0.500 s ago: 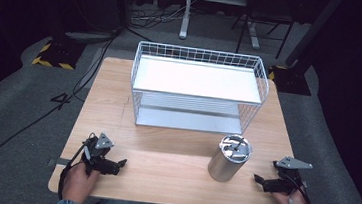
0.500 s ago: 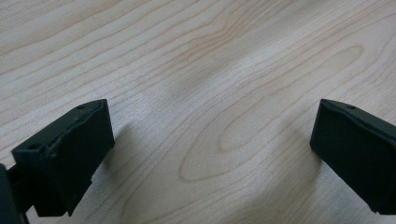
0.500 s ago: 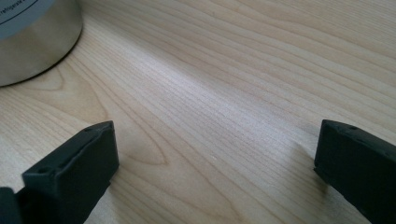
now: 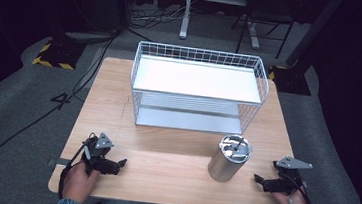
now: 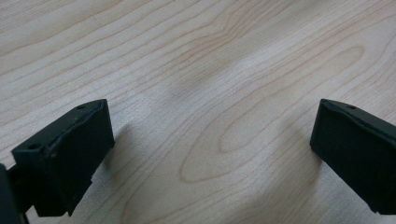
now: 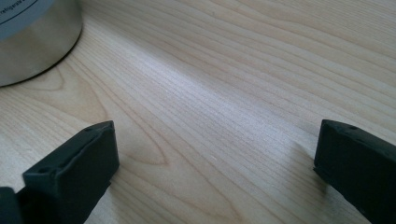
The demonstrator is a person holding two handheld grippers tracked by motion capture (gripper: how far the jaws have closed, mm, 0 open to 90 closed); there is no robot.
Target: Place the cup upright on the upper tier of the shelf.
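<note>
1. The tabletop (image 4: 173,156) is light wood; around it are grey carpet and a dark room.
2. The can (image 4: 230,158) stands near the front right corner.
3. The left gripper (image 4: 117,164) and right gripper (image 4: 259,182) rest at the front edge, jaws apart.

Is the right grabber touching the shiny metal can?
Apart. The high view shows bare table between the right gripper and the metal can; the right gripper view shows its open jaws holding nothing.

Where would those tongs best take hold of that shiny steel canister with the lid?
Probably around the smooth round wall of the upright steel canister, coming level from its right, where the open right tongs rest nearby. The flat lid seems to offer little purchase.
</note>
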